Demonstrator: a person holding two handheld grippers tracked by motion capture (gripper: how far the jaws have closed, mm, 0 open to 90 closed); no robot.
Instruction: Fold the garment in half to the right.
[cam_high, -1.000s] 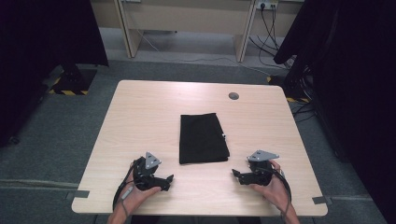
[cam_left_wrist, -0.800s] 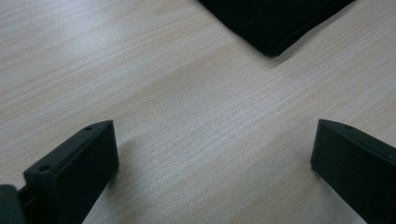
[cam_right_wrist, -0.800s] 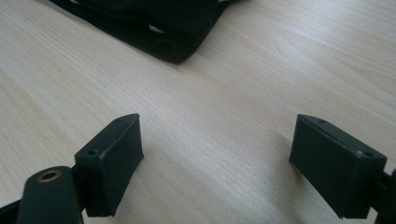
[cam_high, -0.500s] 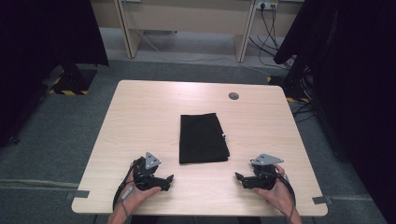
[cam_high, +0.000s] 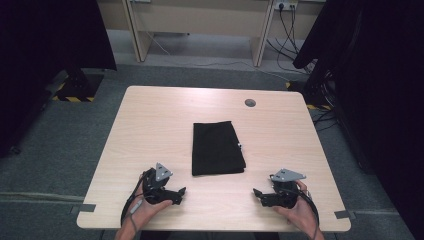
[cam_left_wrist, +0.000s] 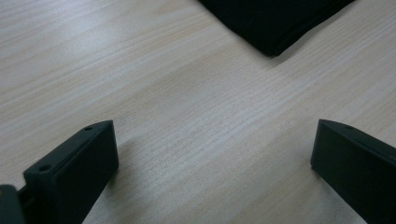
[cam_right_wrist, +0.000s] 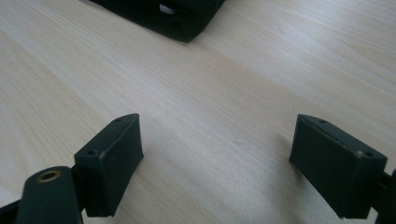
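A folded black cloth (cam_high: 217, 148) lies flat in the middle of the light wooden table (cam_high: 150, 125). My left gripper (cam_high: 178, 195) rests on the table near the front edge, left of the cloth, open with nothing between its jaws. Its own view has a corner of the black cloth (cam_left_wrist: 275, 21) at the top, beyond the gripper (cam_left_wrist: 212, 158). My right gripper (cam_high: 258, 195) rests near the front edge on the right, also open and empty. In its view the gripper (cam_right_wrist: 217, 154) faces a cloth corner (cam_right_wrist: 180, 16) with a small white tag.
A round grey cable port (cam_high: 250, 102) sits in the table's far right part. Desk legs (cam_high: 260, 35) and cables (cam_high: 290, 20) stand beyond the table. Dark curtains (cam_high: 45, 35) hang on both sides, over grey carpet (cam_high: 60, 145).
My right gripper has drawn back slightly toward the front edge of the table. The left gripper and the cloth have stayed put.
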